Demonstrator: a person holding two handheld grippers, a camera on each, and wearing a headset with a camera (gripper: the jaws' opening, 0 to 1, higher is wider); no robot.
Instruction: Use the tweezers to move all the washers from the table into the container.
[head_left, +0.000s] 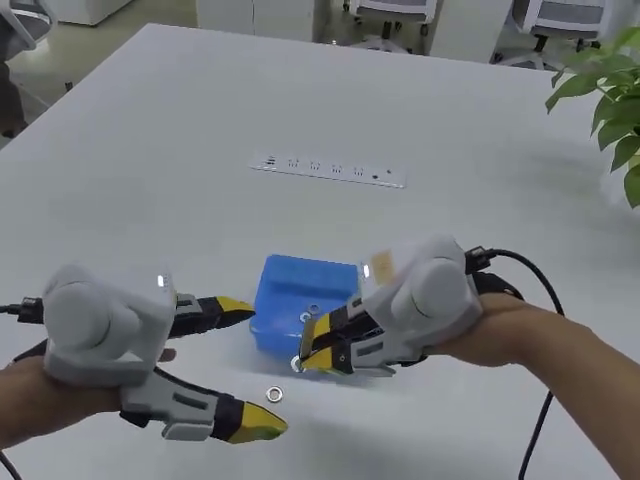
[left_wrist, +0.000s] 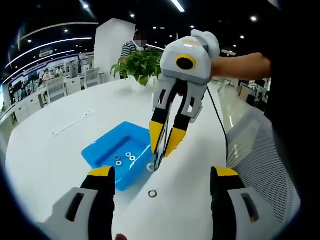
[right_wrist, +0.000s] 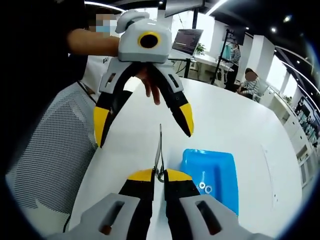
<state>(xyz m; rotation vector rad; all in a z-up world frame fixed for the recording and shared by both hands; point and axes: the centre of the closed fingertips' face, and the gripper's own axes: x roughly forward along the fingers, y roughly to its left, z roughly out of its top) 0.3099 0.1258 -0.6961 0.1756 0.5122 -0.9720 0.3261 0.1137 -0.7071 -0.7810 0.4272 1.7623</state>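
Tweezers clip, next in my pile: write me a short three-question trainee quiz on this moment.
1. True or false: the left claw is shut.
2. Which holds the tweezers? A) left claw B) right claw C) neither
3. Fill in: a washer lies loose on the ____.
Key: 1 false, it is open. 2 B. 3 table.
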